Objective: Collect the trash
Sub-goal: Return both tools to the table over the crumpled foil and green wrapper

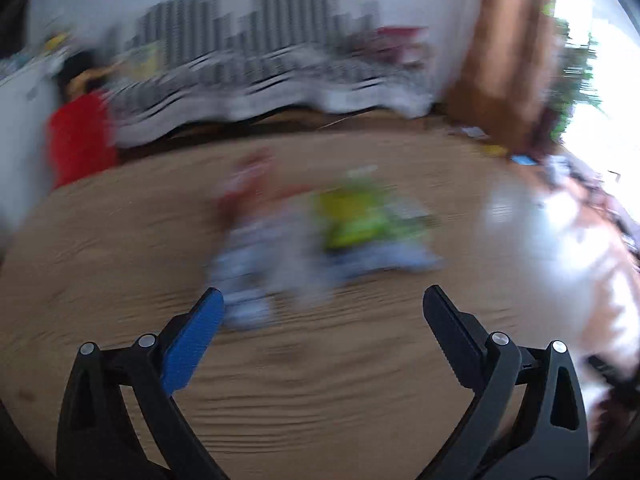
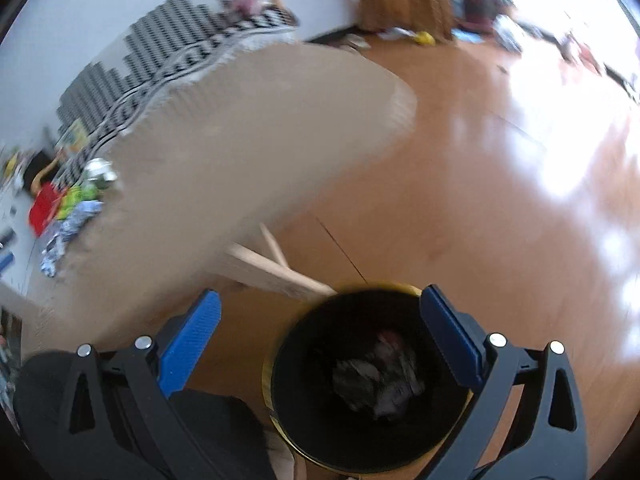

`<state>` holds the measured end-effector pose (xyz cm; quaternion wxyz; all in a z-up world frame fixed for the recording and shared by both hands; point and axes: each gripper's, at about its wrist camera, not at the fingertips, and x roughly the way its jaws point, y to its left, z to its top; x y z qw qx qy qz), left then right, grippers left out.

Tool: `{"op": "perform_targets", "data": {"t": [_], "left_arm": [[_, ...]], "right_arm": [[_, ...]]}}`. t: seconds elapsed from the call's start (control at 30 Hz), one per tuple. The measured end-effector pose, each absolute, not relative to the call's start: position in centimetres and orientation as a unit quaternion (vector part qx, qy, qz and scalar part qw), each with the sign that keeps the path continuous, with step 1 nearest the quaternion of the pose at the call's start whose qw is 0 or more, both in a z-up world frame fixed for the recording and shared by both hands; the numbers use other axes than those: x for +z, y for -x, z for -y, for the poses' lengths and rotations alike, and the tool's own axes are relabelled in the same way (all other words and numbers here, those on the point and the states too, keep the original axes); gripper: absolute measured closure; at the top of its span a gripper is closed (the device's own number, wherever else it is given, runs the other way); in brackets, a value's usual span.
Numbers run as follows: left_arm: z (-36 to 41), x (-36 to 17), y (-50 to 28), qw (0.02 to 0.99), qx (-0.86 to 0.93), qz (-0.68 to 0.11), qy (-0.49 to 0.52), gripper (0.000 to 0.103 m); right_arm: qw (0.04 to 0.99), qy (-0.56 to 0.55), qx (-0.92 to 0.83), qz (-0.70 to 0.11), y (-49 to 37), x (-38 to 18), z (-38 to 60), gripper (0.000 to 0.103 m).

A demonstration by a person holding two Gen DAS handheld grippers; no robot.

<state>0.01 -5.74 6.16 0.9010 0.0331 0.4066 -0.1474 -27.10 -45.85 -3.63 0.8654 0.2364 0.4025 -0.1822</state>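
My left gripper (image 1: 320, 300) hung over the wooden table (image 1: 120, 264) with its jaws spread wide and nothing between them. Just beyond the fingertips lay the trash, badly smeared by motion: a yellow-green wrapper (image 1: 356, 220) toward the right, a bluish-white crumpled wrapper (image 1: 244, 276) nearer and to the left, just beside my blue left finger pad (image 1: 192, 344), and a reddish piece (image 1: 248, 184) farther back. I could not make out their edges or tell whether they overlapped. At the far left a red object (image 1: 80, 140) sat beyond the table, and a black-and-white patterned cloth (image 1: 260, 64) ran along the far side against the white wall.

My right gripper (image 2: 320, 300) was also spread apart and held nothing. It pointed down over a black trash bin (image 2: 292, 360) with a yellow rim, standing on the shiny wood floor (image 2: 480, 200) just beside the table's (image 2: 240, 140) near edge. Inside the bin lay crumpled trash (image 2: 380, 380), grey and dark with a hint of pink; I could not say what it was. From this view the remaining wrappers (image 2: 76, 208) lay in a cluster at the table's far left edge, well apart from the bin, with a silvery crumpled piece (image 2: 100, 172) at the far end of the cluster. Pale wooden table legs (image 2: 276, 268) showed under the tabletop, near the bin.
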Motion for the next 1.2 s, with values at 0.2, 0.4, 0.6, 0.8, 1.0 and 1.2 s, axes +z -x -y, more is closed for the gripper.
{"op": "perform_targets", "data": {"t": [0.2,0.4,0.6,0.8,1.0,1.2], "left_arm": [[-2.0,1.6,-4.2,0.878,-0.106,-0.464,0.053,0.006],[-0.5,-0.7,-6.3,0.860,-0.144,-0.488,0.043,0.006],[1.5,-1.3,-7.3,0.867,-0.146,-0.475,-0.021,0.006],[1.1,-1.6,-7.3,0.872,-0.149,-0.457,-0.090,0.027],[-2.6,-1.4,-8.5,0.884,-0.129,-0.446,-0.063,0.054],[-2.2,-1.6,-9.0,0.882,-0.145,-0.443,-0.076,0.024]], "right_arm": [[0.915,-0.163,-0.121,-0.350,18.2,4.0,40.8,0.006],[0.937,-0.111,-0.056,-0.328,9.8,7.1,34.5,0.006],[0.944,-0.105,-0.051,-0.308,3.4,5.3,30.2,0.007],[0.934,-0.066,-0.065,-0.346,0.9,2.4,29.1,0.006],[0.924,-0.103,-0.089,-0.357,0.8,1.4,31.6,0.006],[0.921,-0.108,-0.092,-0.364,1.3,0.9,32.2,0.007]]}}
